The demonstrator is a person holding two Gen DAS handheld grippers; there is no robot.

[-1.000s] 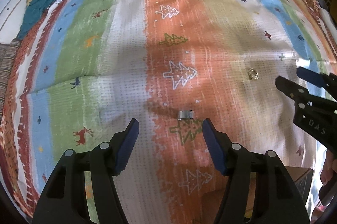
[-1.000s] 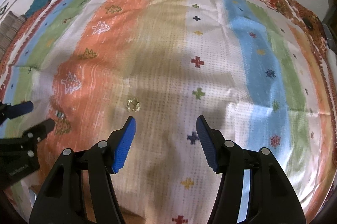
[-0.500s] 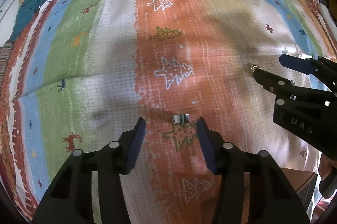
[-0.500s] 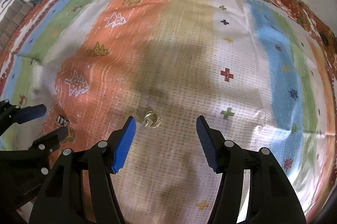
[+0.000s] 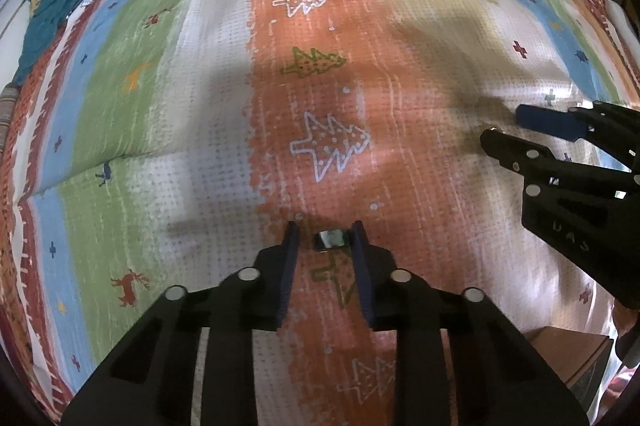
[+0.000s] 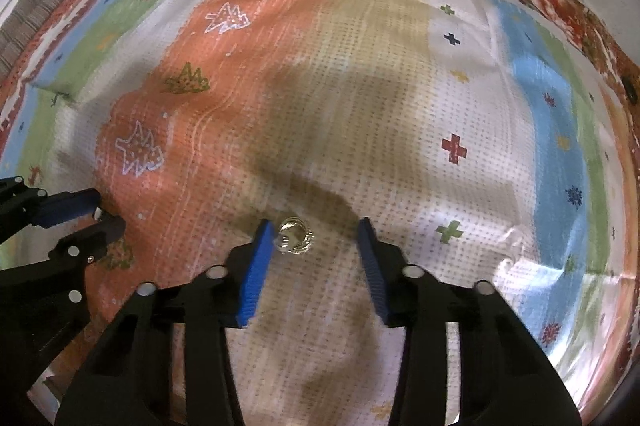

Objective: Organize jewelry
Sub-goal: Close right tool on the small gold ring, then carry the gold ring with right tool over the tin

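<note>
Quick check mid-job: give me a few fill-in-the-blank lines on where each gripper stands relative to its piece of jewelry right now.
1. The silver ring lies between the fingertips of the ____ gripper.
2. The gold ring touches the right gripper's ____ pad only, as its wrist view shows it.
3. The silver ring rests on the blanket's ____ stripe.
4. Both grippers' jaws have just been ____.

Missing words: left; left; orange; closing

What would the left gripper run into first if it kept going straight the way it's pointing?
Most likely the small silver ring, lying between the closing jaws of the left gripper near their tips, then the striped cloth under it. A gap still shows beside the ring.
</note>
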